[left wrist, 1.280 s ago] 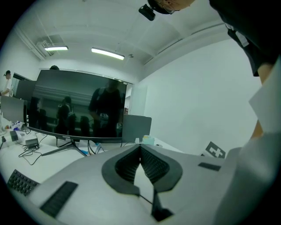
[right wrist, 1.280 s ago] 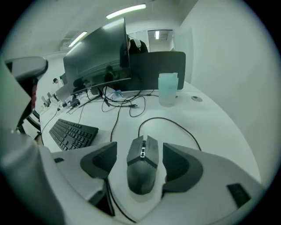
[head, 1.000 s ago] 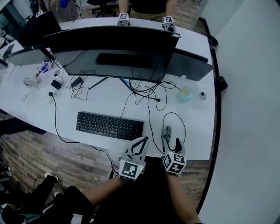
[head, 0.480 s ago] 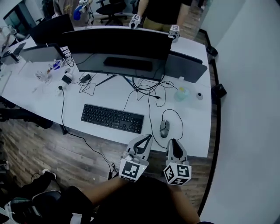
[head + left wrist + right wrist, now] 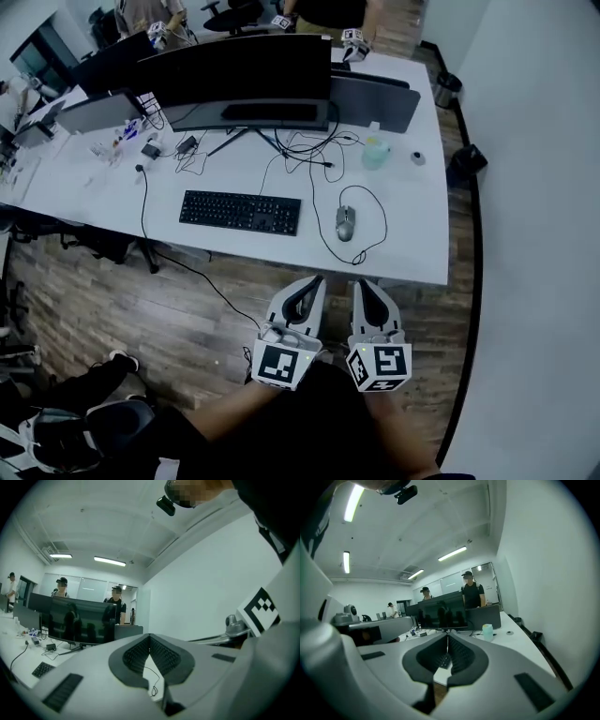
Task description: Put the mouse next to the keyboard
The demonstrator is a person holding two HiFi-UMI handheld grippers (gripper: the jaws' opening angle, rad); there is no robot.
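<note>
White desk (image 5: 412,234) fills the upper half of the head view, with wood-plank floor (image 5: 112,300) in front of it. The black keyboard (image 5: 240,212) lies near the front edge. The grey mouse (image 5: 346,223) sits just beside it at its 3 o'clock, apart from it. The mouse cable (image 5: 378,208) loops round at the mouse's 3 o'clock and runs up toward 12.

At the keyboard's 12 o'clock stands a wide curved monitor (image 5: 234,70), and a tangle of black cables (image 5: 309,155) lies round its foot. A smaller dark monitor (image 5: 370,103) stands at its 3 o'clock. More cables and small gear are scattered at the desk's 10 o'clock end, too small to tell apart. One cable (image 5: 202,281) hangs off the front edge to the floor.

A pale teal cup (image 5: 375,153) stands at the mouse's 1 o'clock; its contents cannot be made out. A small round thing (image 5: 417,158) lies just beside the cup at 3 o'clock. A bin (image 5: 447,89) stands on the floor beyond the desk's right end, its inside not visible.

Both tools hang off the desk, over the floor at the mouse's 6 o'clock, well apart from it. The left gripper (image 5: 314,281) has its jaw tips together with nothing between them. The right gripper (image 5: 360,285) has just been closing; its tips now meet, and it too holds nothing.

People behind the monitors are cut off by the top edge. Someone's legs at 8 o'clock are cropped by the frame.
</note>
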